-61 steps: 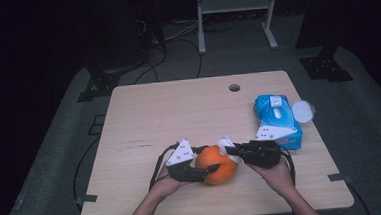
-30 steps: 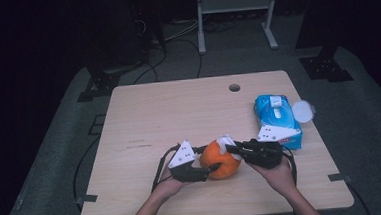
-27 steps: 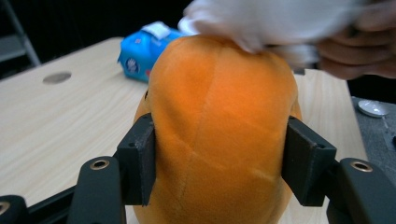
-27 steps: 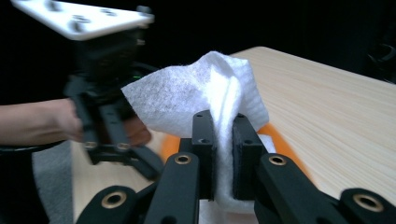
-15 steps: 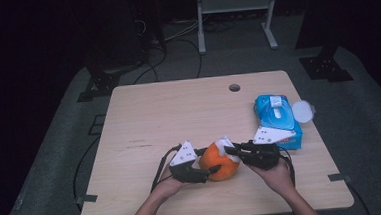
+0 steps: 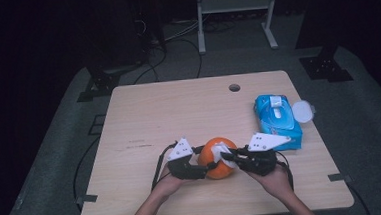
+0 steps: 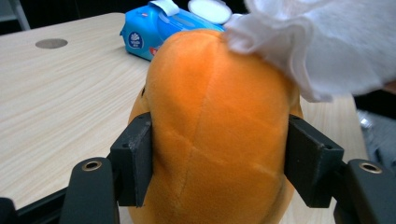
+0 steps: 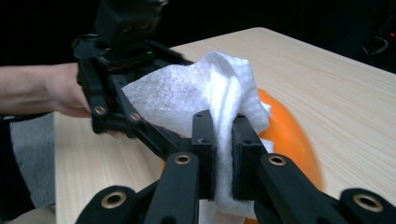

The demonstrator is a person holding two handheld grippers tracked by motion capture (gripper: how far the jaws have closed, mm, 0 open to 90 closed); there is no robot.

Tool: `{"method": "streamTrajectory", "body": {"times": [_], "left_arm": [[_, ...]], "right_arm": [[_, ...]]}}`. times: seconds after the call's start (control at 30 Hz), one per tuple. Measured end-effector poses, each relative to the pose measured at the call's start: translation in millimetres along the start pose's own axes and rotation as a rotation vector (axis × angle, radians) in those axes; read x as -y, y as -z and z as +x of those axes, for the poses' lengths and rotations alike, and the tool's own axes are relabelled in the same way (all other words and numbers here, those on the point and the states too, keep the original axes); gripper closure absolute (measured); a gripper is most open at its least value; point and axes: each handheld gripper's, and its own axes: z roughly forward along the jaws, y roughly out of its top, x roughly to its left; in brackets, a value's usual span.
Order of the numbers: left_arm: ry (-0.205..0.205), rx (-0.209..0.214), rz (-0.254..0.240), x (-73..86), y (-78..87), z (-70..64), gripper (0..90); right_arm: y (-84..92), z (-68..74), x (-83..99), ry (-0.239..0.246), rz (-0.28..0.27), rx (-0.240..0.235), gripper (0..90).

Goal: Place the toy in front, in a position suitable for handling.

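Left gripper view: the orange plush toy (image 7: pixel 215 135) sits between the left gripper's (image 7: pixel 219 161) fingers, which have just been loosening yet touch its flanks. The right gripper (image 8: pixel 223 158) clenches a white wipe (image 8: pixel 201 88) against the toy's top. Pale wooden worktop (image 6: pixel 169 114), dark room.

Orange plush toy (image 7: pixel 215 135) between tool (image 7: pixel 218 168) pads, white wipe (image 7: pixel 327 42) on top.

A pale wooden table (image 6: pixel 169 114) stands on grey floor (image 6: pixel 370 126) in a dark room.
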Motion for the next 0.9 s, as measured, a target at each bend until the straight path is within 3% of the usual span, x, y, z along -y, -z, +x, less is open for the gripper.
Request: {"method": "streamTrajectory", "body": {"times": [0.2,0.27,0.37,0.5,0.57,0.67,0.77,0.9], "left_arm": [[-0.155,-0.009,0.023,-2.4,-8.5,-22.5,32.5],[-0.177,-0.004,0.024,-2.1,-9.6,-25.0,32.3],[-0.157,-0.007,0.014,-1.5,-8.5,-22.0,32.3],[-0.09,-0.01,-0.003,0.2,-6.1,-12.9,32.3],[-0.07,-0.007,-0.006,0.9,-6.0,-10.0,31.9],[-0.058,-0.023,-0.005,0.8,-5.9,-9.7,30.9],[-0.08,-0.055,0.002,-0.4,-7.4,-13.8,30.0],[-0.138,-0.055,0.01,-1.3,-10.7,-23.9,29.1]], "right_arm": [[-0.9,5.0,-6.2,0.027,-0.011,0.012,81.7],[2.7,0.4,-6.1,0.015,-0.016,0.025,81.7],[8.8,-11.7,-2.3,-0.013,-0.019,0.05,81.7],[14.9,-23.8,5.1,-0.043,-0.003,0.084,81.7],[15.8,-24.0,7.1,-0.052,-0.003,0.084,81.6],[12.6,-17.2,3.8,-0.024,-0.004,0.075,81.5],[7.5,-6.7,-0.8,0.002,-0.006,0.038,81.5],[0.5,6.6,-4.4,0.048,0.008,0.023,81.5]]}}
